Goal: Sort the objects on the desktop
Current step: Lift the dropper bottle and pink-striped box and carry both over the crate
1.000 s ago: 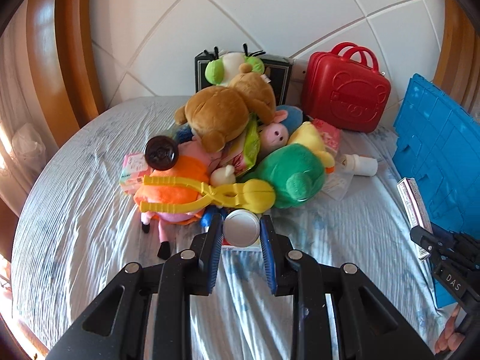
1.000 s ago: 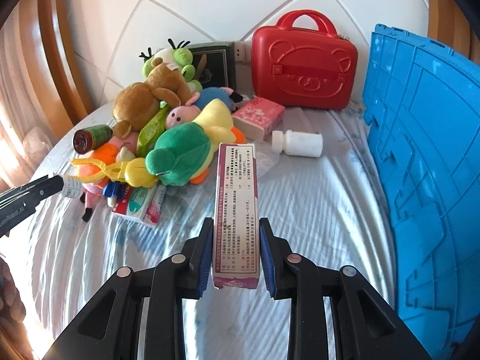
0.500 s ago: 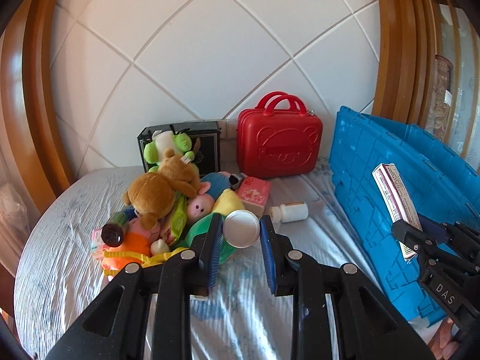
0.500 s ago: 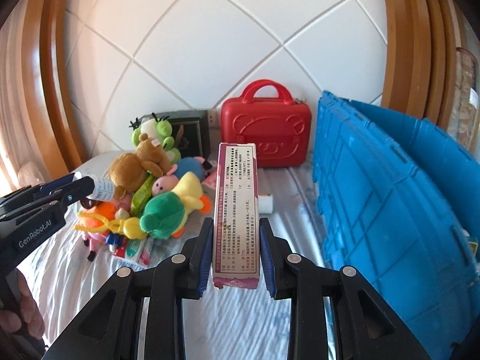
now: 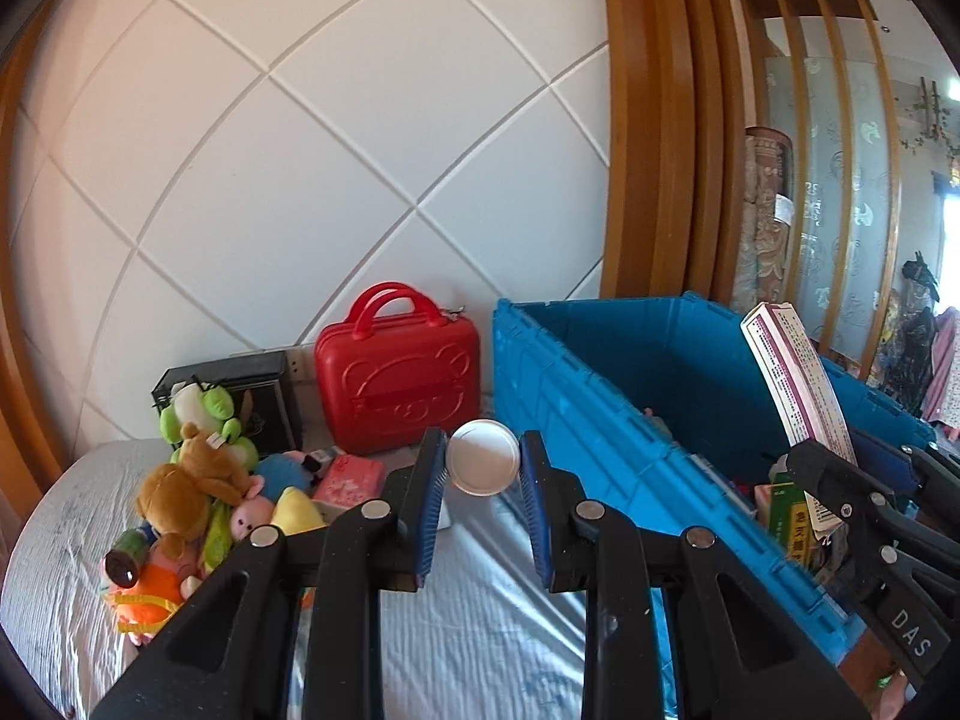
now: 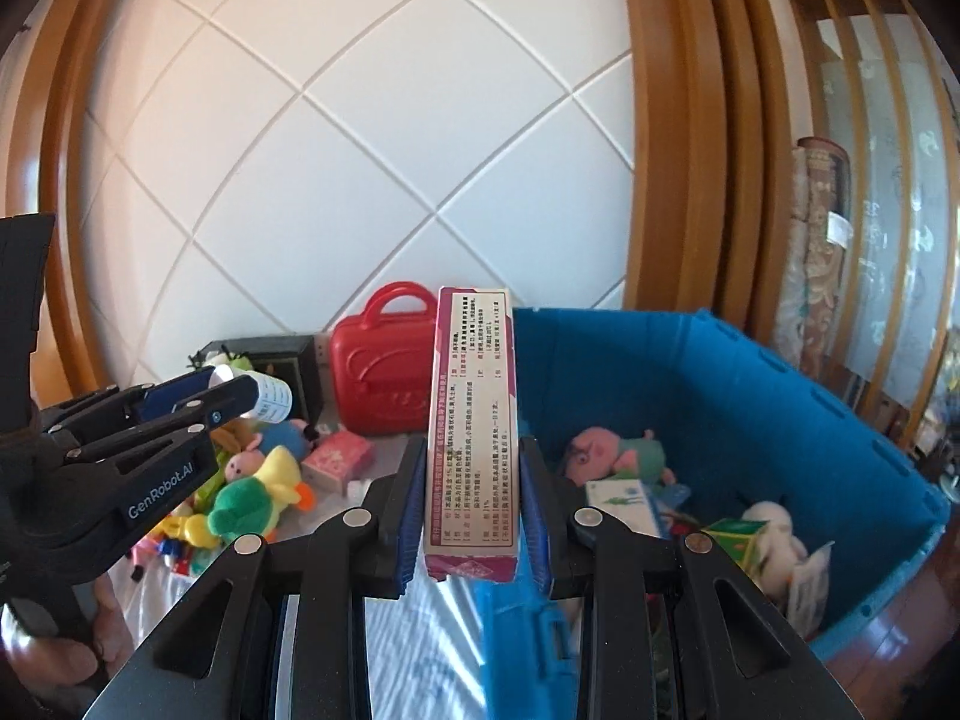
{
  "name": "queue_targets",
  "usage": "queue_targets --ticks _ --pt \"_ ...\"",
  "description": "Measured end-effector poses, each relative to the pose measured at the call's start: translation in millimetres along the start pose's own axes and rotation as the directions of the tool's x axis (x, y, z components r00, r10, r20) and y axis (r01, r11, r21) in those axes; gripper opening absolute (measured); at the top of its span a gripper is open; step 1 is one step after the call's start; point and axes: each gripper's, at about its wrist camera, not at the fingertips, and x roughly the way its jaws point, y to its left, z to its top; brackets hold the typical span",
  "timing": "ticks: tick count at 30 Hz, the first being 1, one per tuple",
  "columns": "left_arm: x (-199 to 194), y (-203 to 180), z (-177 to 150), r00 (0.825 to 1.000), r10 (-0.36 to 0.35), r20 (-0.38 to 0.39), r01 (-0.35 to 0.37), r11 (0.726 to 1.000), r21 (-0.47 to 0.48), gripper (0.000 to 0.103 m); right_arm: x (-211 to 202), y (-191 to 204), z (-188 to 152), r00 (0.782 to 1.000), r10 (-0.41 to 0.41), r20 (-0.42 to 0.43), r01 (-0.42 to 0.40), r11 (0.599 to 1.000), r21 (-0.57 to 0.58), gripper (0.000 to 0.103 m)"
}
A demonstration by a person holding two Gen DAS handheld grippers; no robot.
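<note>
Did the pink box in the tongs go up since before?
Yes. The pink box rose: earlier it sat below the blue bin's wall, now it looks over the rim, right tongs clamped on it.

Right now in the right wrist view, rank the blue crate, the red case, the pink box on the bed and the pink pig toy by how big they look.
1. blue crate
2. red case
3. pink box and pink pig toy look alike in size; not ranked.

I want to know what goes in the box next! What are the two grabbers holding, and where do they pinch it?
The left gripper pinches a small white bottle near its cap end. The right gripper pinches a long pink medicine box by its lower sides.
</note>
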Motion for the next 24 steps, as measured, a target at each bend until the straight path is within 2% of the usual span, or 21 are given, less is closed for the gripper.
queue_targets --ticks 5,11,18,24 --pt "9 -65 16 0.998 -0.058 0.018 0.057 0.997 0.045 0.024 -10 -51 5 0.996 -0.086 0.017 0.085 0.995 0.045 0.028" --pt "25 -136 25 0.995 -0.101 -0.007 0.101 0.991 0.092 0.024 -14 -113 1 0.987 -0.163 0.012 0.162 0.984 0.08 0.028" --pt "41 -194 21 0.989 -0.112 -0.094 0.124 0.983 0.133 0.024 -4 -172 -9 0.982 -0.185 -0.026 0.187 0.977 0.1 0.028" --pt "52 -227 16 0.981 -0.115 -0.16 0.142 0.975 0.17 0.024 10 -204 -19 0.984 -0.168 -0.059 0.174 0.977 0.127 0.028"
